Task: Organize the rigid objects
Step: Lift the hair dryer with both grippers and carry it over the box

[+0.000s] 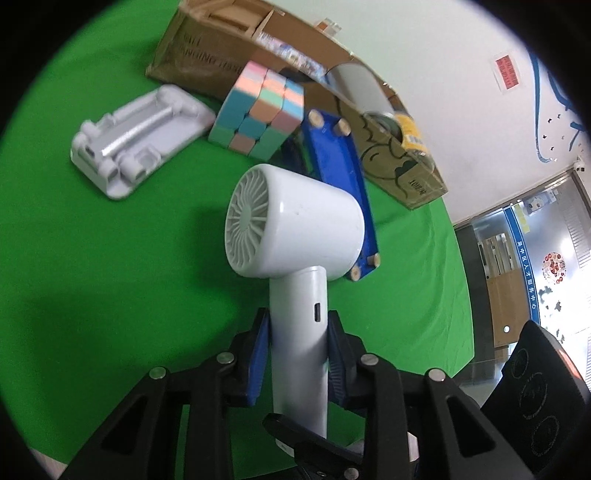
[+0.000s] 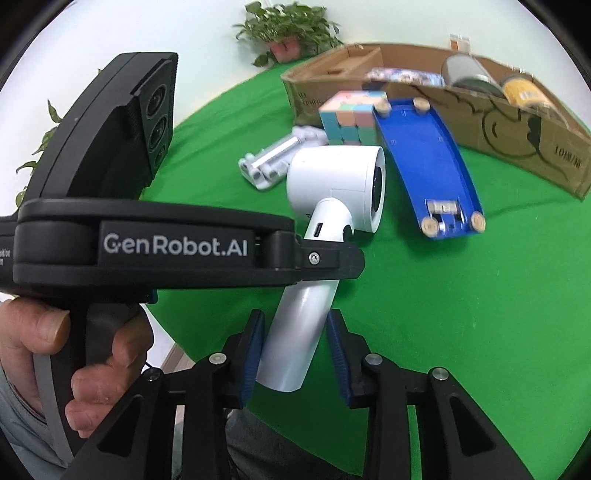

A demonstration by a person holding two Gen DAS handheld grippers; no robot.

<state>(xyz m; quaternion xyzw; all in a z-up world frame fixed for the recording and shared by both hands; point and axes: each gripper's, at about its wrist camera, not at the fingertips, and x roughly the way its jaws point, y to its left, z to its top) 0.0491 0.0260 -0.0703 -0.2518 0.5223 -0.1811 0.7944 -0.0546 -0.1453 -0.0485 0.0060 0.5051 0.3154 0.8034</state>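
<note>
My left gripper is shut on the handle of a white hair dryer and holds it above the green table. In the right wrist view the left gripper crosses the dryer's handle. My right gripper is open, its blue pads on either side of the handle's lower end, not clearly touching. A pastel puzzle cube, a blue toy skateboard lying wheels up, and a white plastic holder lie on the table beyond the dryer.
An open cardboard box stands at the back of the green table, holding a grey can, a yellow can and a printed packet. A potted plant stands behind the table.
</note>
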